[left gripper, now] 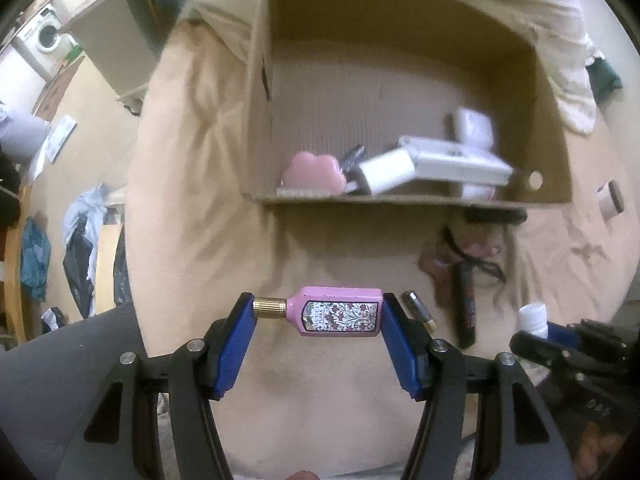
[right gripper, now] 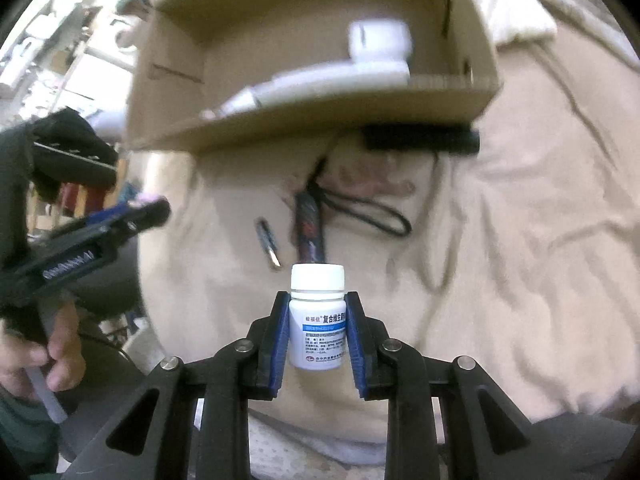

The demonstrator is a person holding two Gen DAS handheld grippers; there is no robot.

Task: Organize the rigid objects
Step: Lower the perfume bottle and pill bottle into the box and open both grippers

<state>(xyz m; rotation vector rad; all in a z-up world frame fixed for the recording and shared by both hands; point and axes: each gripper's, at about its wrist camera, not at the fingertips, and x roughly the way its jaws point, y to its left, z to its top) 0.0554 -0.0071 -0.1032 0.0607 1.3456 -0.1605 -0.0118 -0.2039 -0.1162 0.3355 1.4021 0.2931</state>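
My left gripper (left gripper: 318, 312) is shut on a pink perfume bottle (left gripper: 336, 312) with a gold cap, held sideways above the beige bedding. My right gripper (right gripper: 318, 304) is shut on a white pill bottle (right gripper: 318, 316) with a blue label, held upright; the bottle also shows in the left wrist view (left gripper: 532, 318). A cardboard box (left gripper: 400, 200) lies ahead on the bed. It holds a pink cloud-shaped case (left gripper: 314, 170), a white charger (left gripper: 386, 172), a white flat box (left gripper: 460, 160) and a white round case (left gripper: 474, 126).
On the bedding between the grippers and the box lie a battery (left gripper: 418, 310), a dark tube (left gripper: 466, 304), a black cord (right gripper: 372, 212) and a black bar (right gripper: 420, 138) by the box edge. Clothes and a washing machine (left gripper: 46, 36) are at far left.
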